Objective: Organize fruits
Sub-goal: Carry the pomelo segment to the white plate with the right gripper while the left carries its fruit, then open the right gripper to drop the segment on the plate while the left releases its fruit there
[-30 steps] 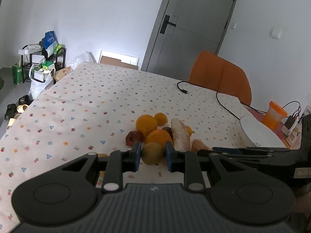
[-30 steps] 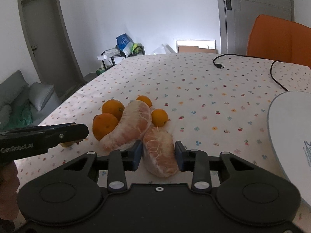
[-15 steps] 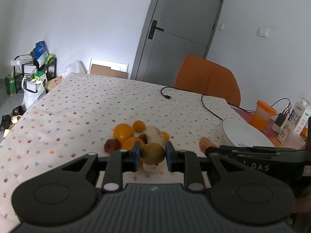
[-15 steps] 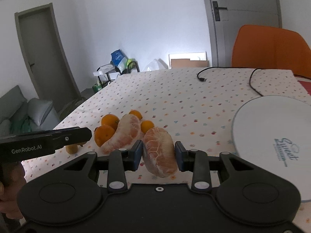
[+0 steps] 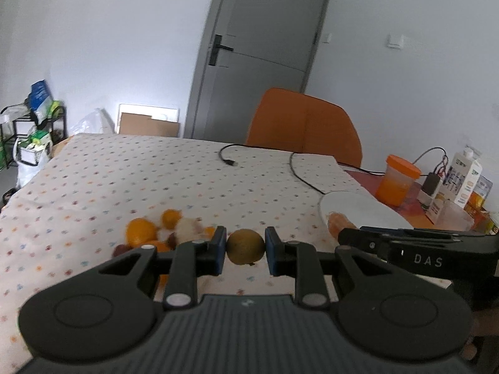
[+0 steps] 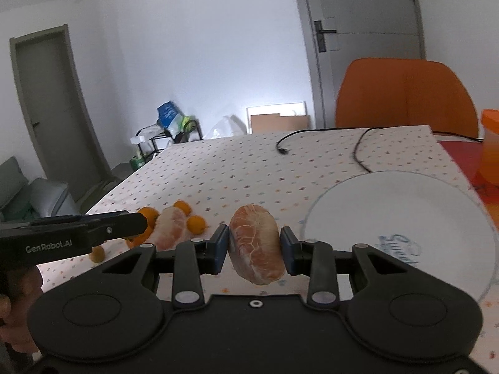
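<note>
Holding a small round olive-brown fruit (image 5: pixel 245 246) between the blue pads of our left gripper (image 5: pixel 243 249), we keep it clear above the white tablecloth dotted with small coloured flowers (image 5: pixel 156 174); its skin is dull and slightly mottled, perhaps a kiwi, though the picture is too soft to be sure. Our right gripper (image 6: pixel 254 249) is clamped on a peeled pomelo segment, pinkish-orange with white pith veins (image 6: pixel 256 243), which bulges above and below the pads and hangs just left of the round white plate with blue script (image 6: pixel 399 218).

On the cloth lies the heap of remaining fruit (image 5: pixel 159 233): round oranges, a second peeled segment (image 6: pixel 171 227) and some small dark red pieces.

Only the left wrist view shows the dark red pieces, plus the orange lidded cup (image 5: pixel 397 179) and the white carton (image 5: pixel 464 177) past the plate. It also catches the right gripper from the side, with the held segment poking out at the plate's near edge. The right wrist view alone shows the plate's full face and lettering, a small olive-brown fruit (image 6: pixel 97 253) resting on the cloth under the left gripper's body, and a grey sofa (image 6: pixel 18 193) at the room's edge.
</note>
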{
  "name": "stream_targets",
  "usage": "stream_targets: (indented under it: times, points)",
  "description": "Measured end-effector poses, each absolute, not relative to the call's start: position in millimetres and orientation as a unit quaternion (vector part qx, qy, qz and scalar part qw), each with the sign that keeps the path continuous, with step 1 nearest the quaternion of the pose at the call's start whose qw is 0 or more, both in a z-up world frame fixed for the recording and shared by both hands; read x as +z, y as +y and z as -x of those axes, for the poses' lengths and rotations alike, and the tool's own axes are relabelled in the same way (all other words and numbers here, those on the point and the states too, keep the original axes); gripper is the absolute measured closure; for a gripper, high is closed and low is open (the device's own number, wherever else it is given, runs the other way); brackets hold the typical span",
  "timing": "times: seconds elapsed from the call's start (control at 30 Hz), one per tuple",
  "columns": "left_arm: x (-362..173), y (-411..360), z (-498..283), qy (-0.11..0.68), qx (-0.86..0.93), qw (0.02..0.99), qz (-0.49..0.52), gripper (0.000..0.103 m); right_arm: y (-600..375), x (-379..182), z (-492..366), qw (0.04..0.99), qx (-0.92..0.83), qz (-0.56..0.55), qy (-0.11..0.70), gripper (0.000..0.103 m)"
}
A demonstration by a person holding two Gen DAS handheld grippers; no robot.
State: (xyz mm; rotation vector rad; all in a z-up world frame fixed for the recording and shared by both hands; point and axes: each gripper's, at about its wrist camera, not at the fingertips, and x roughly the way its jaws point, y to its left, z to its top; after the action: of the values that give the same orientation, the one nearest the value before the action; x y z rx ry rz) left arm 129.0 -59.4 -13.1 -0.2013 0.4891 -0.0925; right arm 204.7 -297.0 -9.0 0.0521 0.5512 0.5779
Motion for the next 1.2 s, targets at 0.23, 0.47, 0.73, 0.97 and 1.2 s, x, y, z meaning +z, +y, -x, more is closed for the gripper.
stream_targets:
  times: [0.23,0.47,0.73,0.97,1.2]
  points:
    - [-12,-90,-145,0.247,-0.076,0.963,0.081,0.079,-328,-11,-208,0.93,0.251,-0.038,0.264,0.069]
    - [-15,-115,-159,0.255,-0.098,0.96,0.065,0.079,-357,-17,-213,0.94,0.214,-0.044,0.26,0.069]
    - [-19,-141,-172,0.265,-0.116,0.956,0.045,0.079,-391,-31,-223,0.95,0.166,-0.036,0.261,0.069]
    - [-23,-161,-185,0.273,-0.128,0.953,0.035,0.079,-408,-40,-232,0.951,0.15,-0.046,0.265,0.069]
    - [-25,-177,-197,0.279,-0.14,0.95,0.027,0.079,-421,-37,-225,0.96,0.129,-0.066,0.238,0.053]
